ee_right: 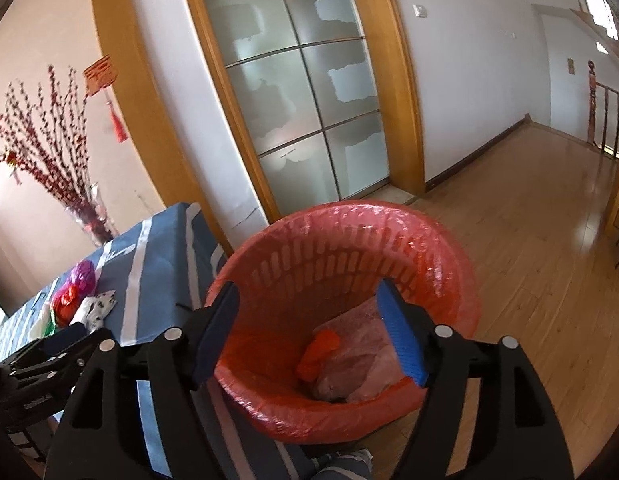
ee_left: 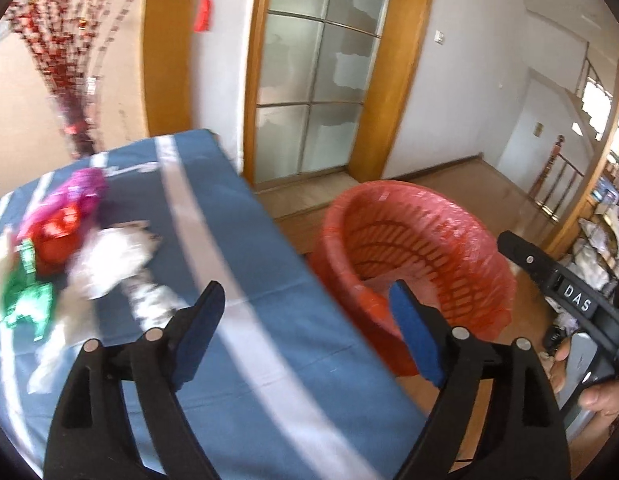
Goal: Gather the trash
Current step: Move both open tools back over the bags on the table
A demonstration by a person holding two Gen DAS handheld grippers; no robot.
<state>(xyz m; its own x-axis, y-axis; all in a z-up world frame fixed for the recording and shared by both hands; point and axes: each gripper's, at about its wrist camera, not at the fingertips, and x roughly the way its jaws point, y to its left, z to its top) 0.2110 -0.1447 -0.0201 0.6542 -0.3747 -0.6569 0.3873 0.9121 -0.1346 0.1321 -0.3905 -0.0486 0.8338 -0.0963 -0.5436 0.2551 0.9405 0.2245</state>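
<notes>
The right gripper (ee_right: 307, 330) hangs over the red slotted waste basket (ee_right: 449, 268) with its blue-padded jaws spread wide and nothing between them. The basket, lined with a red plastic bag, stands on the wooden floor (ee_right: 529, 240) just beside the table's edge. Inside it lie a crumpled red wrapper (ee_right: 319, 354) and a pale pinkish plastic bag (ee_right: 357, 364). On the blue striped tablecloth (ee_right: 157, 264), toward the far left edge, a cluster of scraps remains: a purple wrapper (ee_right: 84, 276), a red wrapper (ee_right: 65, 305), crumpled white paper (ee_right: 97, 308).
</notes>
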